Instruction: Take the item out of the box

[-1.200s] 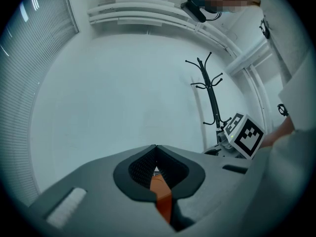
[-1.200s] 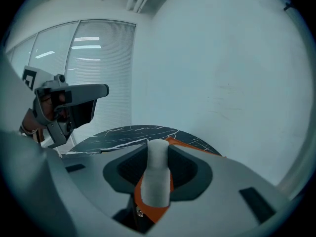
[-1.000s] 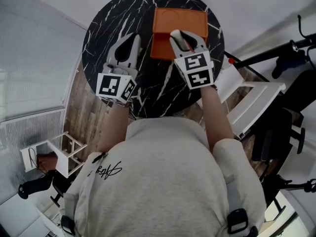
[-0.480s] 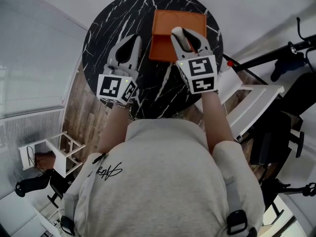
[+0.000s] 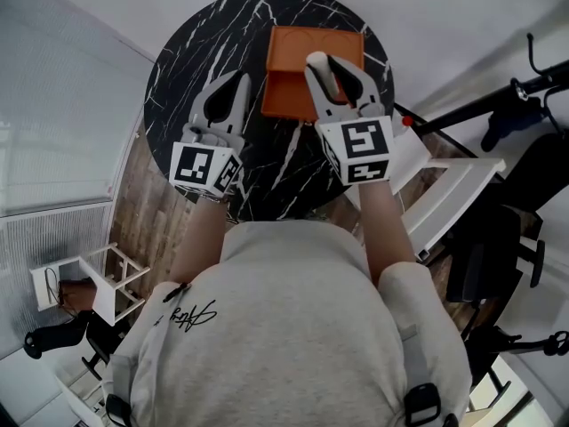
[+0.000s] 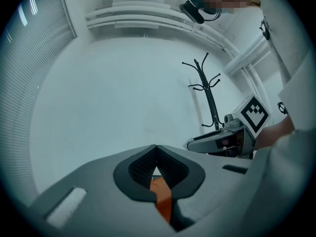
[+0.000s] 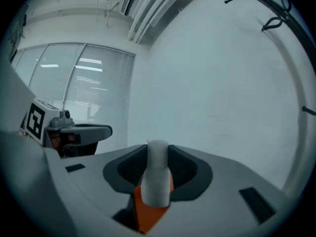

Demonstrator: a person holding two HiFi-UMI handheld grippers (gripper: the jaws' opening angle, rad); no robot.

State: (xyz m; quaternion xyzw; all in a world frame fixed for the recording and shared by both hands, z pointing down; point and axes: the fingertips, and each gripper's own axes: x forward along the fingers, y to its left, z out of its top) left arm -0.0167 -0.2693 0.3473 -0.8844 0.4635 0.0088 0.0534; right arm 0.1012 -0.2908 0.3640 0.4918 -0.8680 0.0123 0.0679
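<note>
An orange box [image 5: 293, 52] lies open on the far side of the round black marble table [image 5: 187, 60]. My right gripper [image 5: 333, 68] hovers over the box's near right part, shut on a white roll-shaped item [image 7: 157, 177]. A strip of the orange box [image 7: 148, 216] shows under that item. My left gripper [image 5: 227, 92] is to the left of the box over bare table, with its jaws shut and nothing in them. A sliver of the orange box [image 6: 163, 201] shows through its jaws. How far the item is above the box is hidden.
A white slatted chair [image 5: 444, 185] stands right of the table, with black stands and gear beyond it. A small white frame [image 5: 89, 278] sits on the wooden floor at the left. A black coat rack [image 6: 207, 93] stands by the white wall.
The right gripper has drawn back slightly toward the person with the white item in it. The left gripper has shifted slightly left.
</note>
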